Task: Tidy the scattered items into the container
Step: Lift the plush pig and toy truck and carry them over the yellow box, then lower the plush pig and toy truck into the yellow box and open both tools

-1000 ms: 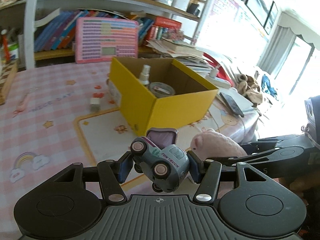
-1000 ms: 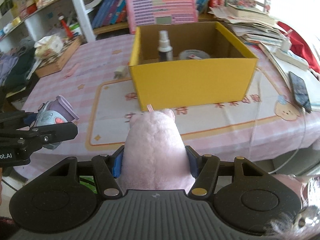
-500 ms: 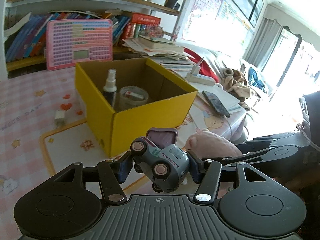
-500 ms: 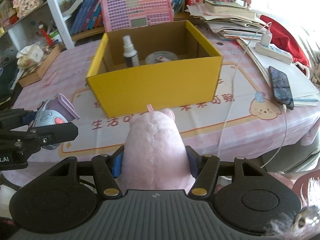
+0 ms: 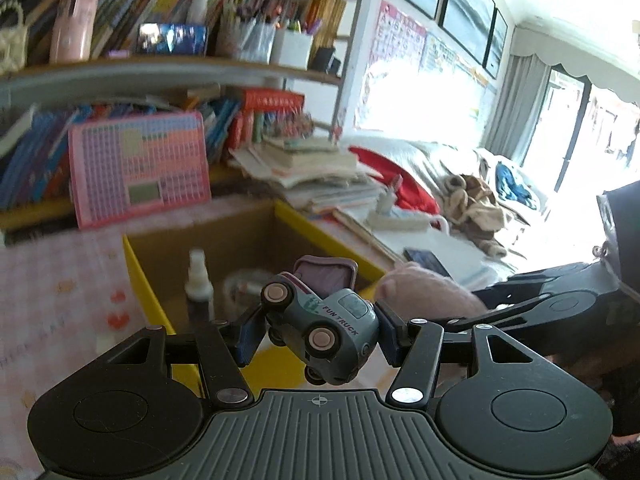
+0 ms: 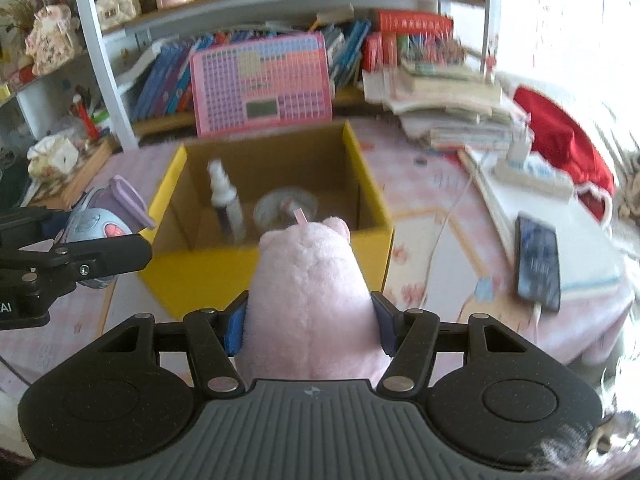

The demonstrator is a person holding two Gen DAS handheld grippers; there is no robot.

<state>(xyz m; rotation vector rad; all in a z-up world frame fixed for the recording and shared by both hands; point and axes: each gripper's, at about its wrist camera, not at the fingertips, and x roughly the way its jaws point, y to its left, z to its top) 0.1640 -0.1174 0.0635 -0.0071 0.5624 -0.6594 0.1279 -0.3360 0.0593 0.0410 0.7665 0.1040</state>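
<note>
My left gripper (image 5: 320, 336) is shut on a grey toy truck (image 5: 324, 326) with a purple bed and holds it in the air at the near left edge of the yellow cardboard box (image 5: 140, 264). My right gripper (image 6: 308, 320) is shut on a pink plush toy (image 6: 308, 280), held just in front of the box's near wall (image 6: 208, 276). Inside the box stand a small spray bottle (image 6: 226, 200) and a round clear tub (image 6: 286, 210). The truck also shows at the left of the right wrist view (image 6: 98, 224), and the plush at the right of the left wrist view (image 5: 428, 292).
The box sits on a pink checked tablecloth (image 6: 432, 184). A black phone (image 6: 538, 264) lies on papers to the right, by a power strip (image 6: 532, 172). A pink calculator board (image 6: 262, 84), stacked books (image 6: 444, 100) and shelves stand behind.
Both grippers have moved forward and up toward the box with their loads; the box is now close below them and its inside shows more from above.
</note>
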